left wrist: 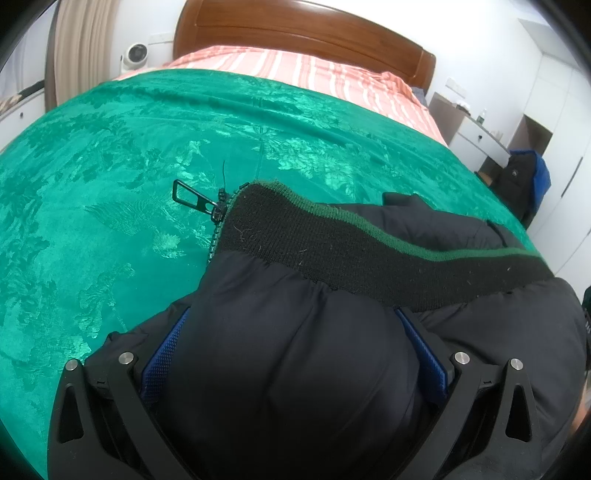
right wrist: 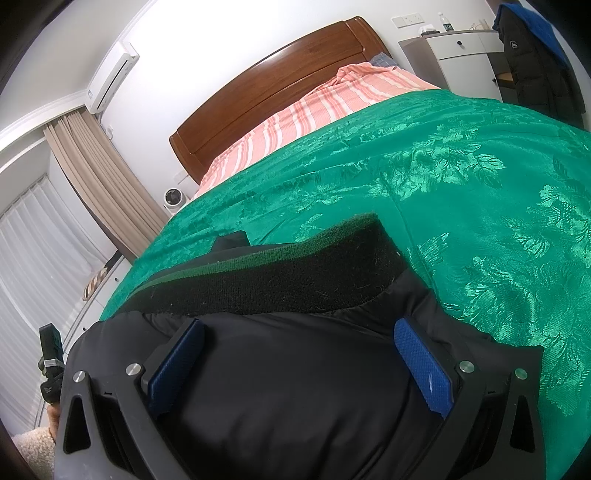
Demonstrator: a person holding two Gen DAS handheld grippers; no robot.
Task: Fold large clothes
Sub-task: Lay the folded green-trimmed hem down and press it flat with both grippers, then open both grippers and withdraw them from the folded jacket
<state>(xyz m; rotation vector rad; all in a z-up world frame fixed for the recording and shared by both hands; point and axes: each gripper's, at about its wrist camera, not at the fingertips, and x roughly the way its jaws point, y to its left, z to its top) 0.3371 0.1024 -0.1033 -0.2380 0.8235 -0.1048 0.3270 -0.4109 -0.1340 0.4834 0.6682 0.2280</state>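
A black padded jacket (left wrist: 295,350) with a black knit hem edged in green (left wrist: 332,236) lies on the green bedspread (left wrist: 110,166). Its zipper pull (left wrist: 192,197) rests on the spread at the hem's left end. My left gripper (left wrist: 295,354) has its blue pads (left wrist: 162,358) wide apart with bulging jacket fabric filling the gap between them. In the right wrist view the jacket (right wrist: 295,387) and hem (right wrist: 295,273) show too. My right gripper (right wrist: 299,362) also has its blue pads (right wrist: 421,365) wide apart, with jacket fabric between them.
The bed has a pink striped sheet (left wrist: 314,70) and a wooden headboard (left wrist: 295,29) at the far end. A white nightstand (right wrist: 461,55) and a dark coat hanging beside it (right wrist: 535,66) stand at the right. Curtains (right wrist: 99,184) and a small fan (right wrist: 171,197) are at the left.
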